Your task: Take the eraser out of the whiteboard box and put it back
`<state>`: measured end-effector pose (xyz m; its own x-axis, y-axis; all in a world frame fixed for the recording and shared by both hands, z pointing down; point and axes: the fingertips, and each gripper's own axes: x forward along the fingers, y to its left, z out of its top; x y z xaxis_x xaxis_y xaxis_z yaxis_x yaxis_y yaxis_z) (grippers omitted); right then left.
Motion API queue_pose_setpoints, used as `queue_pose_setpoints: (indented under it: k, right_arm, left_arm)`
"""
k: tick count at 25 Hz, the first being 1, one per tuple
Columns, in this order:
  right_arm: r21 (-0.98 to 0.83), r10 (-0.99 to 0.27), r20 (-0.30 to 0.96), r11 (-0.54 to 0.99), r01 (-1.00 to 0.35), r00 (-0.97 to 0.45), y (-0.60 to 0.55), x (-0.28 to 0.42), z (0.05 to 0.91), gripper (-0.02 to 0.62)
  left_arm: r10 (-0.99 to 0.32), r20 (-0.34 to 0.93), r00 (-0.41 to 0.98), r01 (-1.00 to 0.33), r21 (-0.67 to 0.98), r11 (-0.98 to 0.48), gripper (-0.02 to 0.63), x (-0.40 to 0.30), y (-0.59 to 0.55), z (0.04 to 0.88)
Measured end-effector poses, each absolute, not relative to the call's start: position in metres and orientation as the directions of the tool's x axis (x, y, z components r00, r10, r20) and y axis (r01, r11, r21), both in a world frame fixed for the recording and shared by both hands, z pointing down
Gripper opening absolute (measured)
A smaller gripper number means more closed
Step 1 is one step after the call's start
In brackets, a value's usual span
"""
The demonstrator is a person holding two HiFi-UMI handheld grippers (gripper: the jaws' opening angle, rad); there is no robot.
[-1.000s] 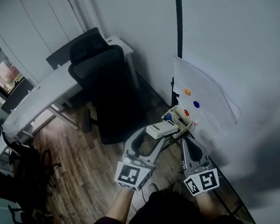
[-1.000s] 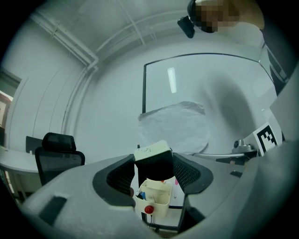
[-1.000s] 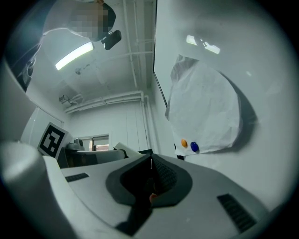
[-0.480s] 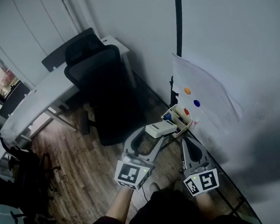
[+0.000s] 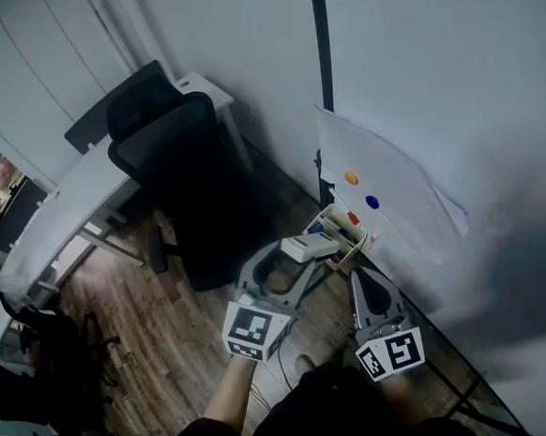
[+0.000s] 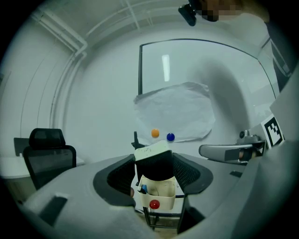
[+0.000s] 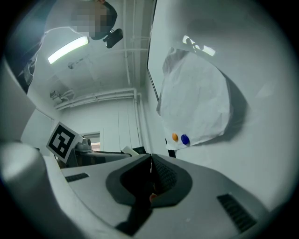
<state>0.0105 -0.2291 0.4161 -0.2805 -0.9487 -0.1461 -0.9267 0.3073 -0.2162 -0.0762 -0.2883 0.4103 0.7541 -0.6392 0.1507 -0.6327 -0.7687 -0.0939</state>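
We hold the eraser (image 6: 153, 159) in the left gripper (image 5: 293, 260). The left jaws stand wide and press on its two sides. The white top of the eraser faces up and its black part faces down. In the left gripper view the eraser is just over the open top of the box (image 6: 157, 192). In the head view it is right by the box's near rim.

The right gripper (image 5: 361, 275) is just beside the left one, close to the whiteboard (image 5: 451, 85). The right jaws are pressed together with nothing in them.

The box hangs at the bottom edge of the whiteboard, near the board's black side edge (image 5: 322, 77). Some pens stick up inside it, so part of the box is full.

To the left there is open wood floor (image 5: 160, 334). Farther off are a black chair (image 5: 172, 187) and a white table (image 5: 83, 190), well apart from the grippers.

We count two grippers, one eraser and one box. We count one sheet of paper (image 5: 388, 180) on the board. We count three round magnets. An orange magnet (image 5: 351, 177) and a blue magnet (image 5: 372, 201) sit on the paper. A red magnet (image 6: 153, 204) sits on the front of the box.
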Motion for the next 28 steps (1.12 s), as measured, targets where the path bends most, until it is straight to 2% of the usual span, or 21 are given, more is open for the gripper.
queue_pose_setpoints:
  k: [8,17,28]
  right_arm:
    - [-0.24,-0.963,-0.116,0.264,-0.934,-0.243,-0.243,0.023,0.429,0.005]
    - [-0.254,-0.97,-0.093,0.242,-0.936,-0.226,-0.249,0.03,0.442,0.005]
    - [-0.27,-0.975,-0.076,0.222,-0.937,-0.209,-0.248,0.035,0.452,0.005]
  left_arm:
    - [-0.592,0.265,0.761,-0.581,-0.126,-0.804,0.249,-0.06,-0.31,0.443]
    - [-0.559,0.318,0.766,-0.543,-0.146,-0.827,0.249,-0.051,-0.318,0.457]
    - [-0.497,0.441,0.747,-0.454,-0.208,-0.866,0.249,-0.028,-0.323,0.488]
